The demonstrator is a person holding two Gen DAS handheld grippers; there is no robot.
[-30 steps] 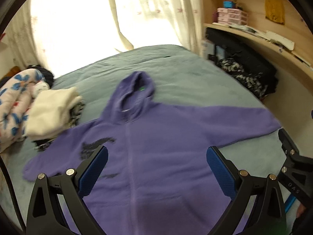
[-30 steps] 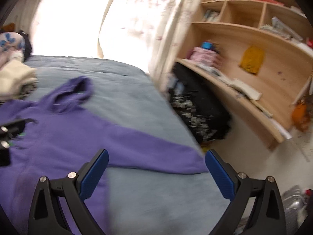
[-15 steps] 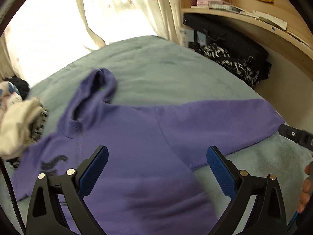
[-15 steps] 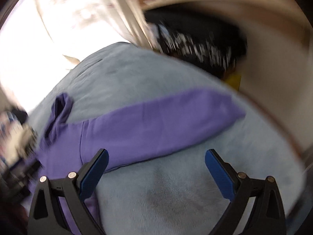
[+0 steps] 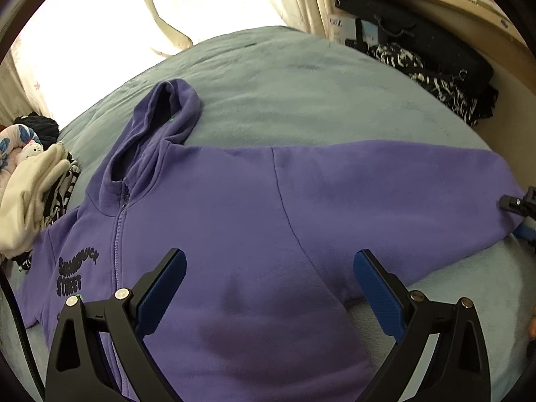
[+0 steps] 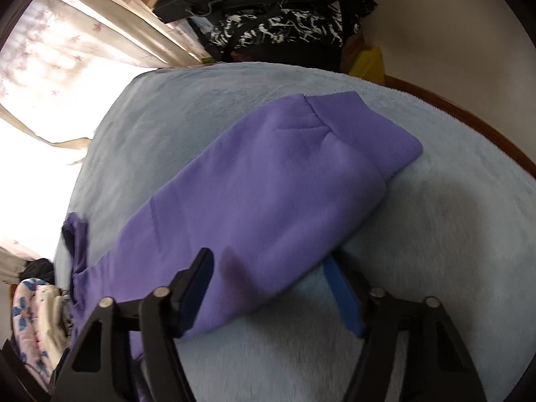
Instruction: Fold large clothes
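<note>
Since purple fleece zip hoodie (image 5: 234,221) lies flat, front up, on pale blue bed blanket (image 5: 301,77) for folding, your left gripper (image 5: 269,288) hovers wide open over chest, holding nothing; your right gripper (image 6: 271,288) straddles sleeve (image 6: 268,181), jaws closing, not yet pinched.

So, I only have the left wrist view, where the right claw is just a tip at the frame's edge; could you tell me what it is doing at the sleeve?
Observer: The right claw straddles the purple sleeve short of its end; the jaws are closing with fabric between them.
Operator: Thank you. Is the cuff lying flat?
Observer: Yes, the cuff lies flat on the blanket, not turned back.
Operator: And does it hang over the bed's edge?
Observer: No, blanket shows between the cuff and the wooden bed frame.
</note>
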